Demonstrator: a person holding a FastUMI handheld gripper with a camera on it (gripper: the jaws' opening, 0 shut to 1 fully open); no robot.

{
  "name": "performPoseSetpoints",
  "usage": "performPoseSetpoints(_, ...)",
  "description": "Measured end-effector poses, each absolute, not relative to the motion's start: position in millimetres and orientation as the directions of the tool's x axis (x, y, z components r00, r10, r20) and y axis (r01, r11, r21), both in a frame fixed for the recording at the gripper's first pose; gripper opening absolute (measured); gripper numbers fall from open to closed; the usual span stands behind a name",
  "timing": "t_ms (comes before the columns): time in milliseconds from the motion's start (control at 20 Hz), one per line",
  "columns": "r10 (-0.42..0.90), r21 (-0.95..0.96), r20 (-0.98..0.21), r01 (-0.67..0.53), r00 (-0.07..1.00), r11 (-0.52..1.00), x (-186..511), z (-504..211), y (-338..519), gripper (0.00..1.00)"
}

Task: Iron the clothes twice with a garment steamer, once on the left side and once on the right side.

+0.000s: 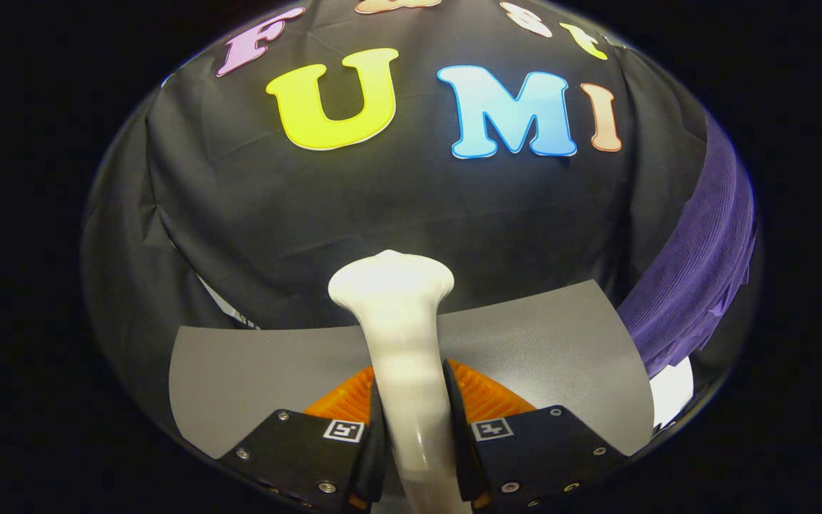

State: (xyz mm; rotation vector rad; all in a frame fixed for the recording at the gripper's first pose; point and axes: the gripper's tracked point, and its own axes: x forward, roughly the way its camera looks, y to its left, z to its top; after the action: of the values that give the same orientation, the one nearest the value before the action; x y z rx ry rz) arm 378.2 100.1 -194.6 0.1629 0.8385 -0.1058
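A white garment steamer (400, 335) stands upright between my fingers, its handle clamped on both sides and its wide head rising beyond the fingertips. My gripper (411, 421) is shut on that handle. A purple garment (696, 271) hangs off to the right, beyond the steamer and apart from its head. The steamer's lower end is hidden below my fingers.
A grey mat (254, 378) lies flat under the gripper, reaching left and right of the steamer. Black cloth (397, 200) forms the booth wall straight ahead. A white patch (671, 389) shows under the purple garment's lower end.
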Motion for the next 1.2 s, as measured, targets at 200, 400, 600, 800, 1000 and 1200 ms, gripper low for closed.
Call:
performPoseSetpoints(200,-0.001,0.178,-0.655,0.156,0.755,0.972,358.5,-156.5,91.4,0.39)
performPoseSetpoints(400,-0.002,0.165,-0.587,0.122,0.809,0.979,317.8,-125.7,73.4,0.39)
performPoseSetpoints(600,-0.021,0.112,-0.534,0.096,0.845,0.989,270.1,-104.3,45.7,0.36)
performPoseSetpoints(800,0.000,0.096,-0.457,0.050,0.890,0.994,227.4,-78.2,28.5,0.34)
performPoseSetpoints(1000,0.000,0.067,-0.393,0.028,0.919,0.997,183.8,-49.4,8.7,0.34)
performPoseSetpoints(1200,0.005,0.058,-0.292,0.012,0.957,0.998,138.1,-11.3,-20.0,0.34)
